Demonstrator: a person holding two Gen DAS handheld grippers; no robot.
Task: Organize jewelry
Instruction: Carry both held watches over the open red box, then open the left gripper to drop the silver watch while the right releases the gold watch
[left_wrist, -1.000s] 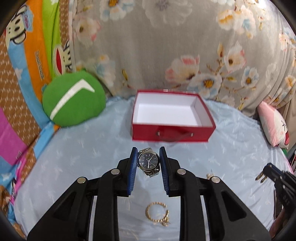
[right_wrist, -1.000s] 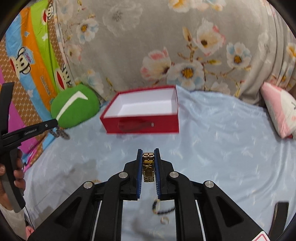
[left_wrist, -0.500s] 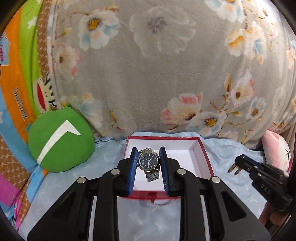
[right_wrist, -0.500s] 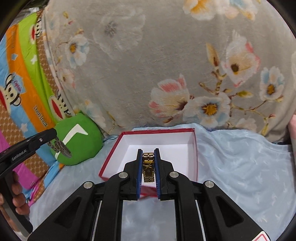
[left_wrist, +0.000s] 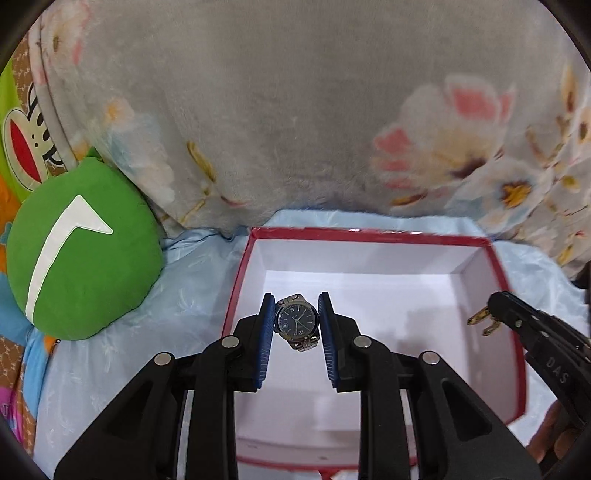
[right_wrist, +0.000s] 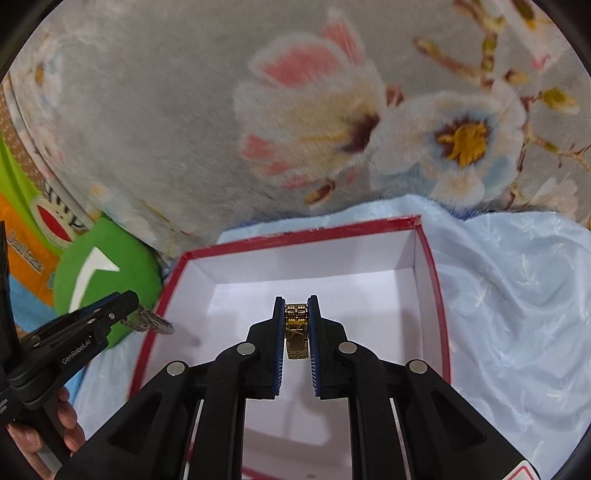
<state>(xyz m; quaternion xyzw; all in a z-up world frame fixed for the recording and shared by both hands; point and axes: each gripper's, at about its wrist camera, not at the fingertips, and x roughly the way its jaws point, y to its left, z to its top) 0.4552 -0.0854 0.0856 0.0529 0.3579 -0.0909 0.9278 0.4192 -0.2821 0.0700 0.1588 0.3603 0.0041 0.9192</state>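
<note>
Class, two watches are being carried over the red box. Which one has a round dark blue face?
The silver watch in the left gripper. The gold watch in the right gripper is narrow, with a gold face.

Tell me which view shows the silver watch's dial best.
The left wrist view: the silver watch faces the camera there, its dark dial clear between the left gripper pads. The right wrist view shows only its band and edge, side-on.

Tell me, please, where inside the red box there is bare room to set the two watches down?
The whole white floor of the red box shows bare, from the far wall to the near rim. The left gripper holds the silver watch over the left half; the right gripper holds the gold watch over the right half. Crowding comes only where the grippers near each other.
</note>
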